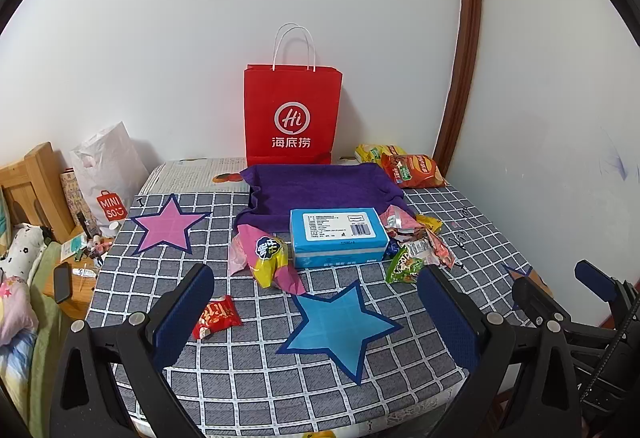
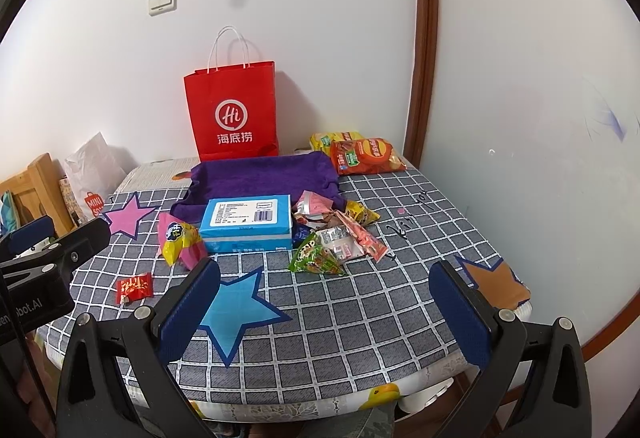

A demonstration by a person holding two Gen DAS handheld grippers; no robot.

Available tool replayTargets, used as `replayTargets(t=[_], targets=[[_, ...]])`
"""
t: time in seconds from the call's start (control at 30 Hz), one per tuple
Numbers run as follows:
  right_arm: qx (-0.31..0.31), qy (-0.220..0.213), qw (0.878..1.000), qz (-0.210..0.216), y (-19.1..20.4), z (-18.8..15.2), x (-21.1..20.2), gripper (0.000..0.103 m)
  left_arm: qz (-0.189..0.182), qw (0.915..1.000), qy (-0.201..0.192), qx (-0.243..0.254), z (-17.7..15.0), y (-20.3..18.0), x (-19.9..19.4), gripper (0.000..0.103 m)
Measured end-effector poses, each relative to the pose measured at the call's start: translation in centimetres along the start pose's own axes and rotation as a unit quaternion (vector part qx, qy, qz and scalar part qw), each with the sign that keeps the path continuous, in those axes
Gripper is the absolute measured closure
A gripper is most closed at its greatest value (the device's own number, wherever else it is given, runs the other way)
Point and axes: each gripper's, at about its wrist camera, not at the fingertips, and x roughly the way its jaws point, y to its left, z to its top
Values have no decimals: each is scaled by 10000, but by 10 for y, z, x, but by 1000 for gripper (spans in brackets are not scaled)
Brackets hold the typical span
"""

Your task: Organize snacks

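Snacks lie on a checked table (image 1: 248, 370). A blue box (image 1: 338, 236) (image 2: 246, 224) sits in front of a purple cloth-lined tray (image 1: 320, 186) (image 2: 264, 174). A yellow-pink packet (image 1: 268, 258) (image 2: 180, 238) lies left of the box. A pile of small packets (image 1: 416, 242) (image 2: 340, 234) lies to its right. A small red packet (image 1: 216, 318) (image 2: 134, 288) lies at front left. My left gripper (image 1: 316, 312) and right gripper (image 2: 324, 306) are both open and empty, above the front of the table.
A red paper bag (image 1: 292, 114) (image 2: 236, 114) stands against the wall. Two chip bags (image 1: 408, 166) (image 2: 364, 154) lie at the back right. Star stickers mark the cloth: pink (image 1: 168, 226), blue (image 1: 340, 330), orange (image 2: 496, 282). A cluttered side table (image 1: 76, 270) is at the left.
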Motion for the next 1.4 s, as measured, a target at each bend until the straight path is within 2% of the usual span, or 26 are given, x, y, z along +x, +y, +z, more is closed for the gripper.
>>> replayTargets(t=[0.57,0.87,1.13,1.3,1.4], targets=[[-8,29,10000,16,1,-2,6,1,-2,10000,-2,-5,1,7,4,1],[-35,-5,10000,74,6,-2,13,1,19,10000,34,-15,3,15,19,1],[-92,155,9998,-82,9,-2,36,1,67,9999,66,49,6,19,39,1],[-168,253,9994,178,8,-5,52,1,32,9999,67,80,7,18,52,1],[-270,244,9992,158,7,-7,64,1,-6,9999,114,108,5,18,64,1]])
